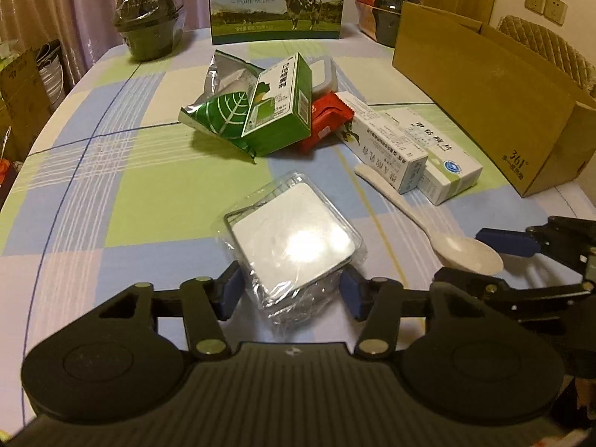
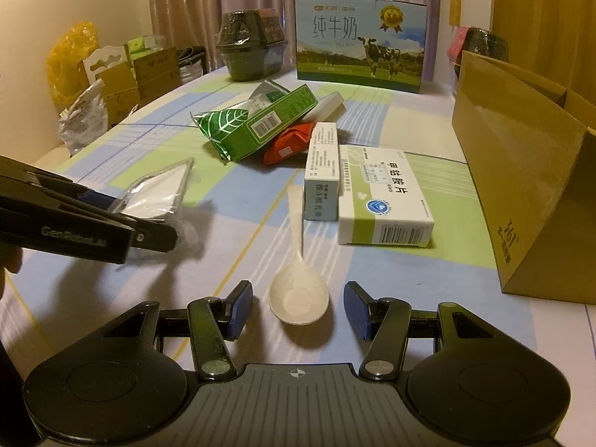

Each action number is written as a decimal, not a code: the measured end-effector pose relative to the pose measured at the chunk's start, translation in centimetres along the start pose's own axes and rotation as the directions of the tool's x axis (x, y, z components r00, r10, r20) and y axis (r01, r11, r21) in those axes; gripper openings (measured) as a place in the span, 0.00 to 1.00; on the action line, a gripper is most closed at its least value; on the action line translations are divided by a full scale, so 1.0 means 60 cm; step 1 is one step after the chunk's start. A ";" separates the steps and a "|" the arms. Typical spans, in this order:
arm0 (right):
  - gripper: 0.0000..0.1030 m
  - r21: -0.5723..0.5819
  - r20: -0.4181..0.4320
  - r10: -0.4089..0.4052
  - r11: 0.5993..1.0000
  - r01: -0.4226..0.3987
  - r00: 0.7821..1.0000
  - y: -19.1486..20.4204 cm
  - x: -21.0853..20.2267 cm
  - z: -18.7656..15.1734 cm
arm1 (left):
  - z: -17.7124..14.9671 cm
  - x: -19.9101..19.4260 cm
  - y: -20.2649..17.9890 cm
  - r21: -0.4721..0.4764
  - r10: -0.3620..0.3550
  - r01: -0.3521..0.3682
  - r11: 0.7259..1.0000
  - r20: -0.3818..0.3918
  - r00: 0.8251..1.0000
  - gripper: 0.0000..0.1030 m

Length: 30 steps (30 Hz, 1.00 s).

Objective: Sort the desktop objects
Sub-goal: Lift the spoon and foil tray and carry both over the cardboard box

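My left gripper is shut on a plastic-wrapped white square box, holding it tilted above the tablecloth; the box also shows in the right wrist view. My right gripper is open, its blue pads either side of the bowl of a white spoon lying on the table; the spoon also shows in the left wrist view. Two white medicine boxes lie just beyond the spoon. A pile with a green box, a green leaf pouch and a red packet sits mid-table.
An open cardboard box stands at the right. A milk carton case and dark wrapped bowls stand at the far edge. The table's left edge borders boxes and bags on the floor.
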State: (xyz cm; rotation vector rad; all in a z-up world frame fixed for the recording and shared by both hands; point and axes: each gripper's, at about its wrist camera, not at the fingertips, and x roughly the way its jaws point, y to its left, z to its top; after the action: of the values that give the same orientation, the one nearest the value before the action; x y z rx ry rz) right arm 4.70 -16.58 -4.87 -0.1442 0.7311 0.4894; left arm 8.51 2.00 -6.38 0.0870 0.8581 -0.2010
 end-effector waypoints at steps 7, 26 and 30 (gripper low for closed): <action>0.51 -0.008 0.004 -0.001 1.000 0.001 1.000 0.003 0.007 0.003 | -0.007 0.000 0.007 -0.015 -0.003 0.003 1.000 -0.002 1.000 0.47; 0.29 0.003 0.028 -0.004 1.000 0.004 1.000 0.003 -0.009 0.013 | -0.003 -0.008 0.003 -0.015 -0.028 0.028 0.999 0.022 0.999 0.47; 0.29 0.008 0.032 -0.003 1.000 0.003 0.999 0.004 -0.022 0.015 | 0.000 -0.016 0.001 -0.014 -0.027 0.027 1.000 0.029 0.999 0.47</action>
State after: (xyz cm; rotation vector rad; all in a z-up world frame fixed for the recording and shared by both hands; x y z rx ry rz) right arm 4.27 -16.59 -3.34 -0.1303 0.7014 0.4849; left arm 7.92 2.19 -5.68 0.0588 0.8327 -0.2208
